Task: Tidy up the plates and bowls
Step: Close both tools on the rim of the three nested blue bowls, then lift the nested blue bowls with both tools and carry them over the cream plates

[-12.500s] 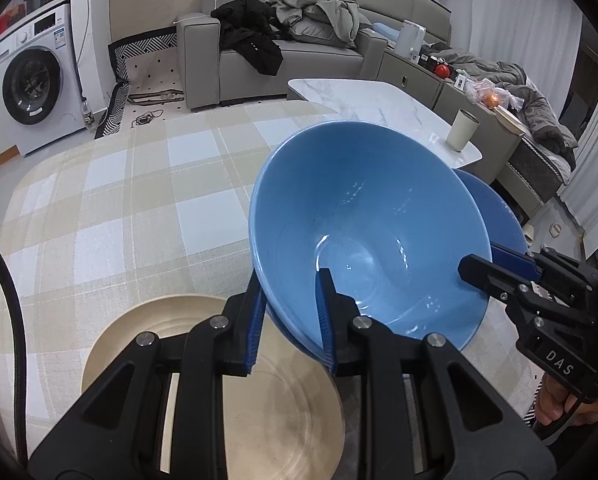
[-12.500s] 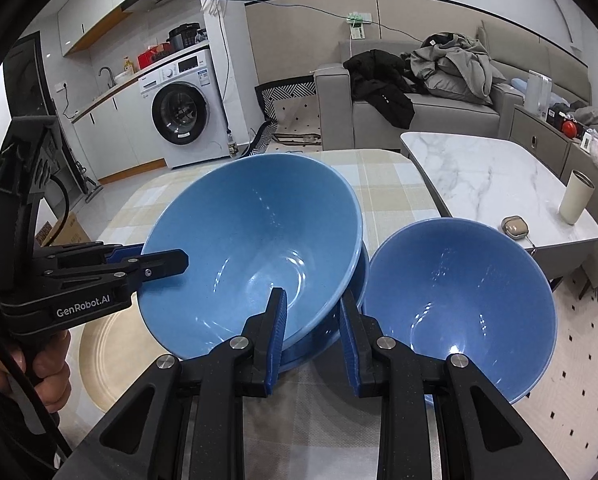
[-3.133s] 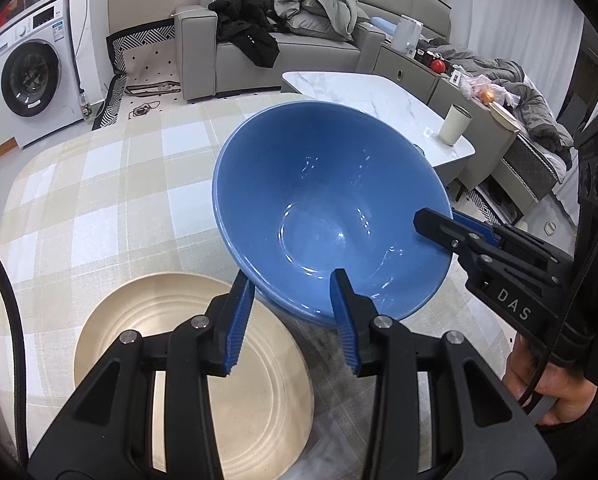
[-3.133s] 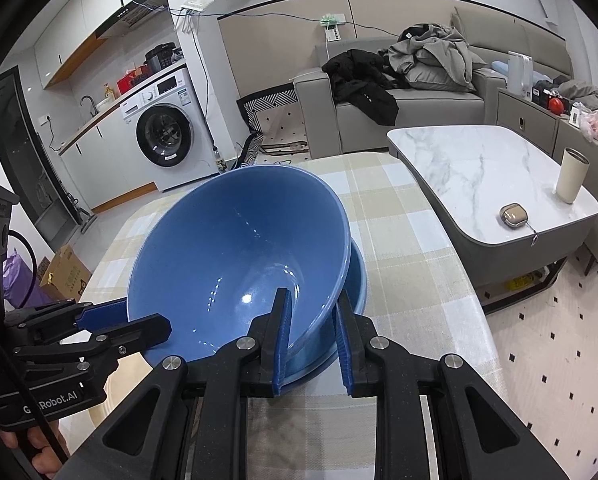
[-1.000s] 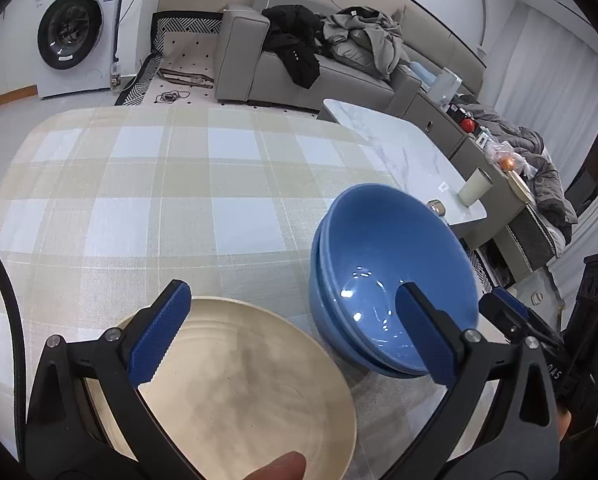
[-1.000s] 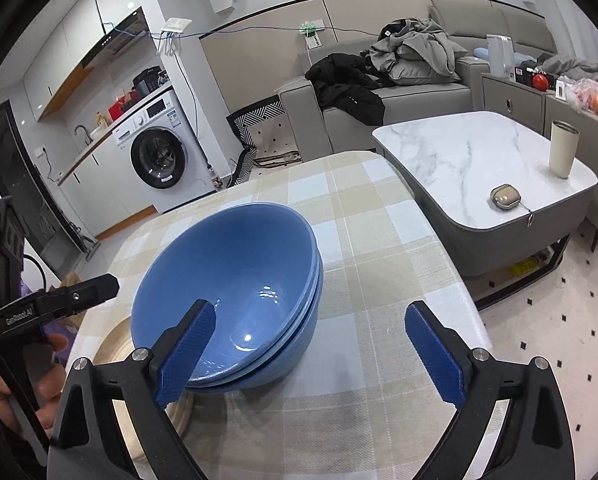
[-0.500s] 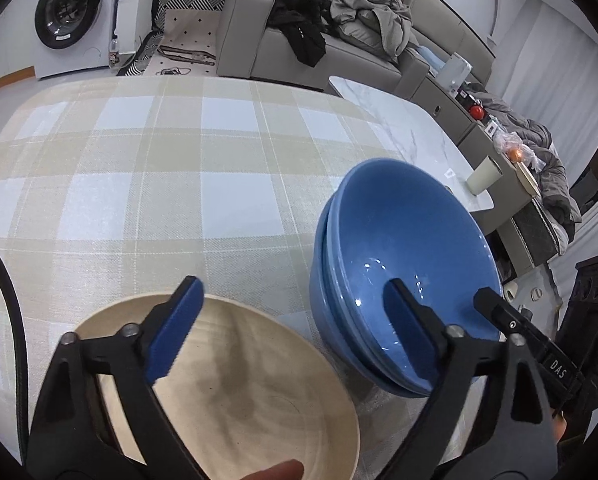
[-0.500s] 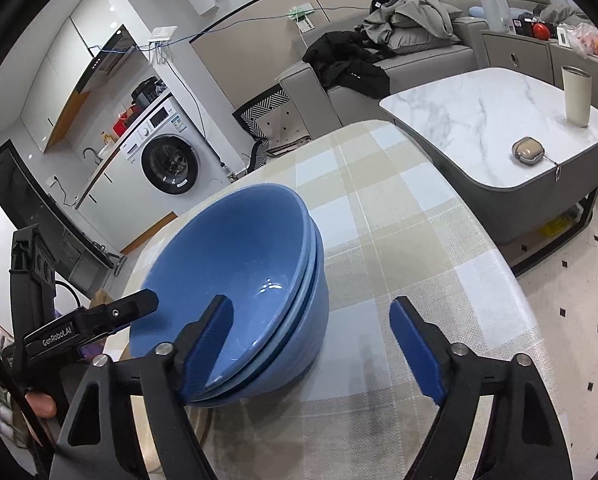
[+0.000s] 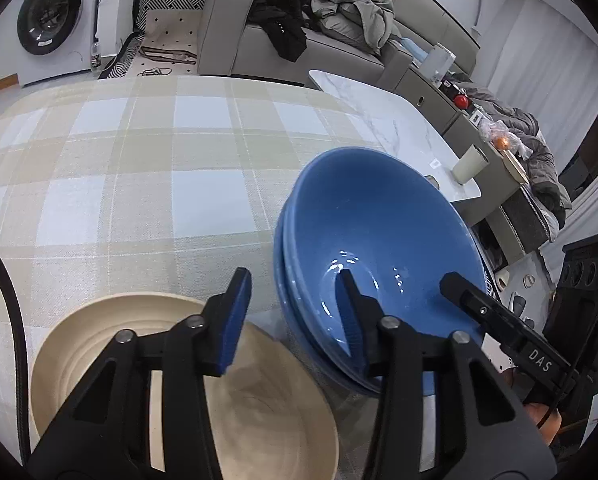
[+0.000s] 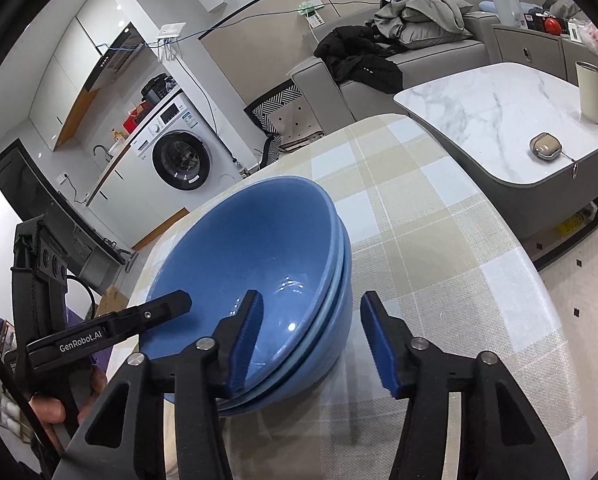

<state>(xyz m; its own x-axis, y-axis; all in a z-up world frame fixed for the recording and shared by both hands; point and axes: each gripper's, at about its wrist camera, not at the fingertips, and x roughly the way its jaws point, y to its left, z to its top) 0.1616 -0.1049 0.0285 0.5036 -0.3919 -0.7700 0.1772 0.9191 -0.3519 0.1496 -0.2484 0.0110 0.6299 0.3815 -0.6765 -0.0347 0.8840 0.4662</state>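
Bowl stack [image 10: 283,264] near tbl edge [image 10: 531,276] (far side bare), jaws seemingly astride rim.

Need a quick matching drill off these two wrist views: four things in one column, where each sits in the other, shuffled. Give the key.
Things
1. stack of blue bowls
2. beige plate
3. cup
4. black jacket

Places
a. draped on the sofa
b. standing on the marble table
c. nested together on the checked cloth
d. lying single at the near edge of the checked cloth

Pairs: 1-c, 2-d, 3-b, 4-a
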